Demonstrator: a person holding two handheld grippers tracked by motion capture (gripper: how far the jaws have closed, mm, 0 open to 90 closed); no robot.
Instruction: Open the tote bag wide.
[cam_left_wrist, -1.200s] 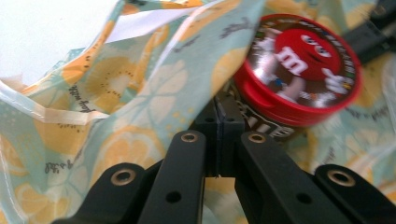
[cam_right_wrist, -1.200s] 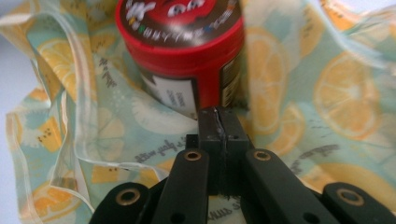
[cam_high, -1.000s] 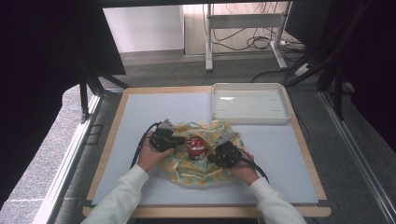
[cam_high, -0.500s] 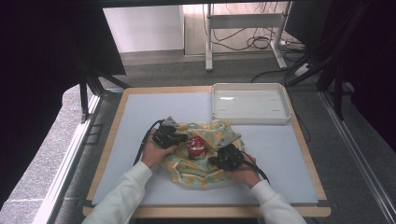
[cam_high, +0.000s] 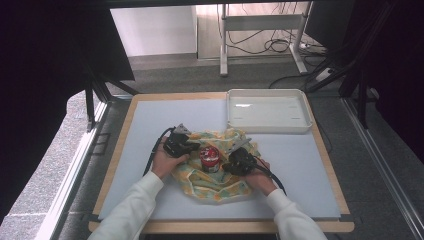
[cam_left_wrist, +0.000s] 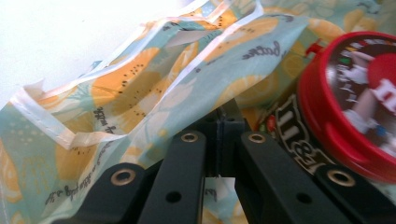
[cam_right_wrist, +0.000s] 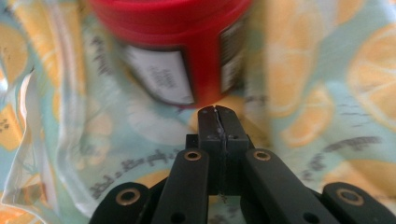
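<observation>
A cloth (cam_high: 215, 184) printed with orange slices on pale blue lies crumpled on the table's near middle. A red candy can (cam_high: 209, 156) stands upright on it. My left gripper (cam_high: 194, 148) lies left of the can, jaws shut, and a raised fold of the cloth (cam_left_wrist: 140, 88) starts at its tips (cam_left_wrist: 223, 114); the can (cam_left_wrist: 355, 102) is close on its right. My right gripper (cam_high: 226, 163) lies right of the can, jaws shut. Its tips (cam_right_wrist: 215, 112) rest on the cloth (cam_right_wrist: 327, 93) at the foot of the can (cam_right_wrist: 187, 46); whether they pinch fabric I cannot tell.
An empty white tray (cam_high: 268, 128) sits at the back right of the pale blue mat (cam_high: 150, 125). The mat has a wooden border, and black frame legs and cables stand beyond the table.
The right hand has drifted slightly toward the near side, and the cloth's folds around the can have shifted a little. The can stays in place.
</observation>
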